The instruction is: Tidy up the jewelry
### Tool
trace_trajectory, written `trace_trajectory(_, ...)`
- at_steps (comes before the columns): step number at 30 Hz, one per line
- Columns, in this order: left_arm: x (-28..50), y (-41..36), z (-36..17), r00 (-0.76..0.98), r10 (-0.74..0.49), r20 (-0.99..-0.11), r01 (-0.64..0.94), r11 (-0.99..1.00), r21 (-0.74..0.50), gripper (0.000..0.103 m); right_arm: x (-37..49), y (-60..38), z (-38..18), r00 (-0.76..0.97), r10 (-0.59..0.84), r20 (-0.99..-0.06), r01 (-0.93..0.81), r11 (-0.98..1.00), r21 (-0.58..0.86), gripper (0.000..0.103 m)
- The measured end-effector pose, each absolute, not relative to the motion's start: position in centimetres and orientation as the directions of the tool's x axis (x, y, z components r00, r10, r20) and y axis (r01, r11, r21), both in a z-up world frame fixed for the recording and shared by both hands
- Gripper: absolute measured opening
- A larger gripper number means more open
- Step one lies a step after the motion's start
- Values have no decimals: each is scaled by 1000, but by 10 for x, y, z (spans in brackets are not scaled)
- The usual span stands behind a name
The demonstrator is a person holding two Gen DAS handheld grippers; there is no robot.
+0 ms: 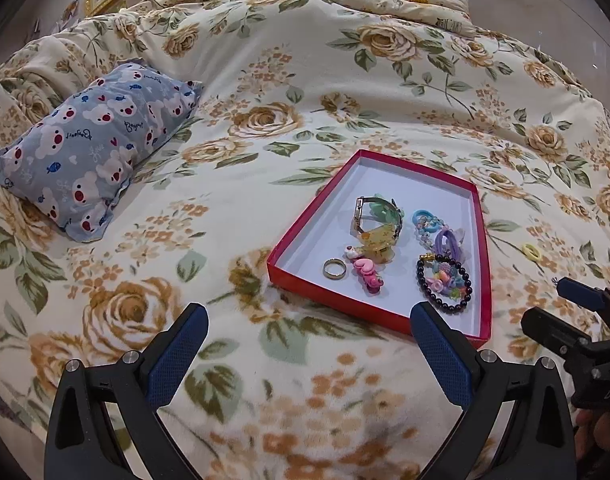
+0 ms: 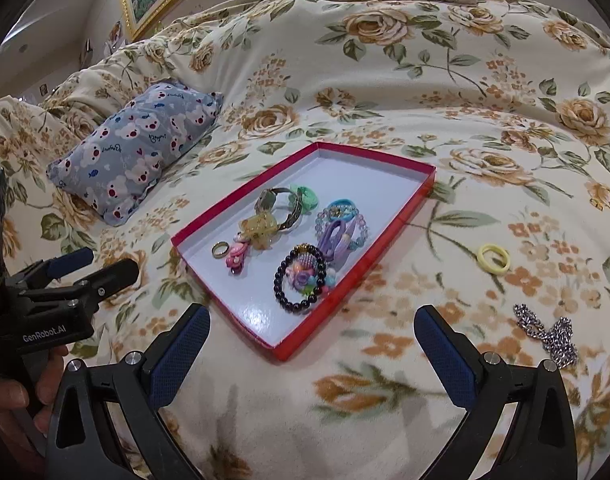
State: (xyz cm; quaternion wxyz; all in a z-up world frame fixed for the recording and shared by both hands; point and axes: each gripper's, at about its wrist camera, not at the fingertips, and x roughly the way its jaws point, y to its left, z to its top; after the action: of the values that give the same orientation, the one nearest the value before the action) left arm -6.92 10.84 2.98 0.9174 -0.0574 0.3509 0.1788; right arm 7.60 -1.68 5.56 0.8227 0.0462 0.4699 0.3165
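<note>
Both the left gripper [image 1: 309, 338] and right gripper [image 2: 312, 338] are held spread, empty, near the shallow red cardboard tray [image 2: 361, 270]; a yellow ring-shaped hair tie [image 2: 493, 258] and silver chain [image 2: 547, 334] are seen right of it.

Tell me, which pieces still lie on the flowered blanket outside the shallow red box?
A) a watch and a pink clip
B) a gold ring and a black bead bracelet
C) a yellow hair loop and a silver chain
C: the yellow hair loop and silver chain lie on the flowered blanket, right of the shallow red box.
</note>
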Motion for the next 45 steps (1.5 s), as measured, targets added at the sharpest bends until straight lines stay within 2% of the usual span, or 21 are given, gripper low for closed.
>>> trace_trajectory(10, -78, 103, 32, 709, 301, -638, -361, 932, 38, 102, 71, -19, 59, 377, 581, -721, -480, 788, 385, 103)
trace_trajectory(45, -79, 102, 30, 708, 301, -639, -358, 933, 43, 102, 70, -15, 62, 370, 591, -717, -492, 779, 388, 103)
